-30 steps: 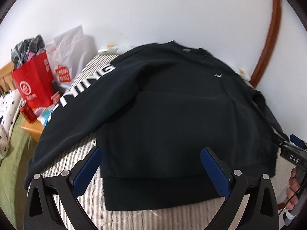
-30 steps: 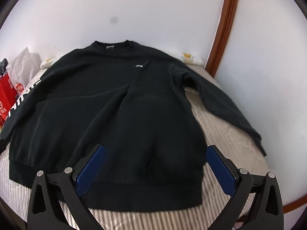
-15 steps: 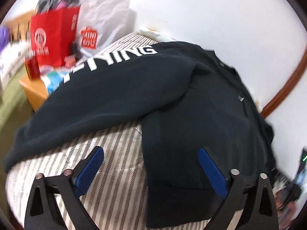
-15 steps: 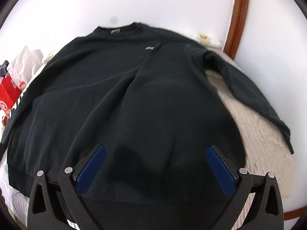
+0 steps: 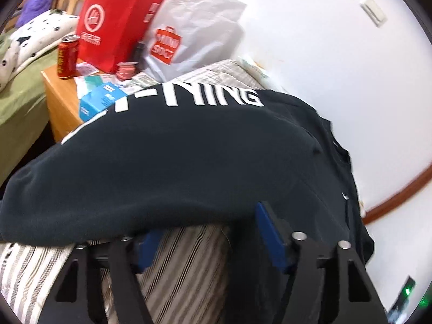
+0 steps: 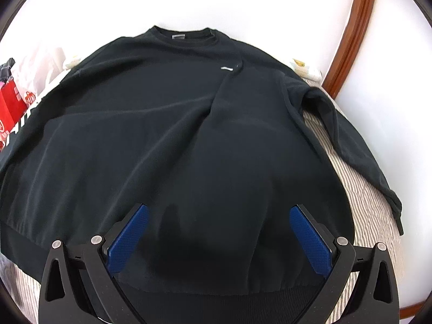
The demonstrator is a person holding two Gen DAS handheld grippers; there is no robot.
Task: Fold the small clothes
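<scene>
A black long-sleeved sweatshirt (image 6: 189,140) is lying spread flat over the striped bedcover (image 5: 35,264). The right gripper (image 6: 218,232) is hovering wide open above its hem. The left gripper (image 5: 208,232), jaws just closing, is straddling its side edge, not yet pinching.

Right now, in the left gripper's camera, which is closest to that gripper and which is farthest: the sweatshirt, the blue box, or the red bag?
1. Sweatshirt: right at the left gripper, across the middle.
2. Blue box: beyond its sleeve, left.
3. Red bag: top left, farthest.
</scene>
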